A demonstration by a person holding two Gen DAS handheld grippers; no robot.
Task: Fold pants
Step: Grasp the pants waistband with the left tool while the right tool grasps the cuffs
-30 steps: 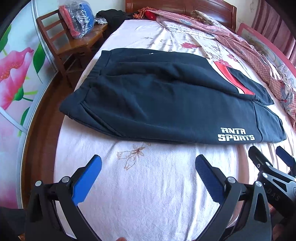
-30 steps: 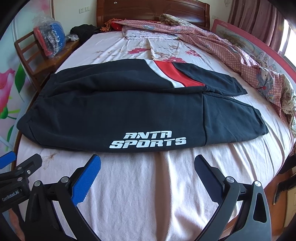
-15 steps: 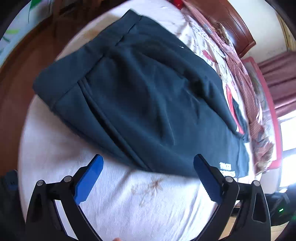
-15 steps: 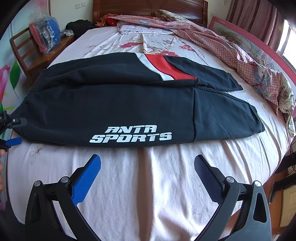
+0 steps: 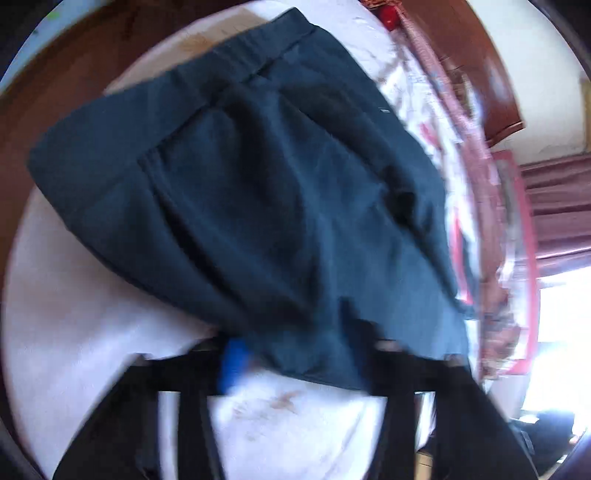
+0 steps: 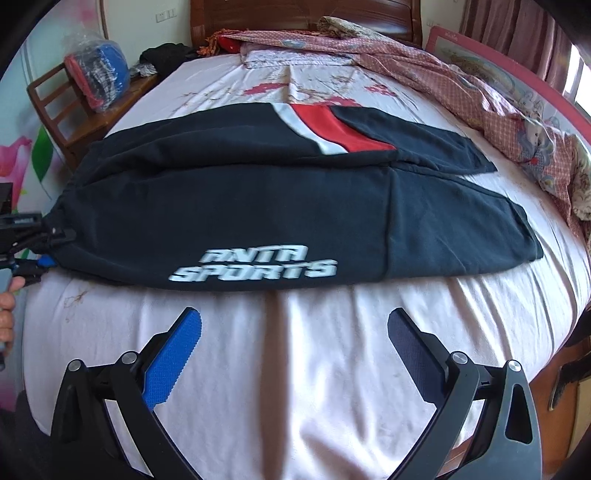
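Observation:
Dark navy pants point(image 6: 258, 206) with a white ANTA SPORTS print and a red-and-white stripe lie flat across the bed, legs folded one over the other. In the blurred left wrist view the pants point(image 5: 258, 203) fill the frame. My left gripper point(image 5: 295, 350) is at their near waist corner, jaws closing with the fabric edge between the pads. From the right wrist view, the left gripper point(image 6: 48, 247) pinches that corner and the cloth bunches there. My right gripper point(image 6: 294, 317) hangs open over the sheet, short of the pants' near edge, with nothing between its fingers.
The pink-white bed sheet point(image 6: 295, 369) spreads around the pants. A wooden chair point(image 6: 55, 107) bearing a bagged bundle point(image 6: 96, 79) stands at the left. A rumpled pink quilt point(image 6: 480, 92) lies along the right side. The headboard point(image 6: 295, 14) is at the back. A hand point(image 6: 7, 306) shows at the left edge.
My left gripper dropped and rolled toward the waist corner, and its jaws narrowed around the fabric edge. My right gripper drifted a little closer to the pants and stayed open.

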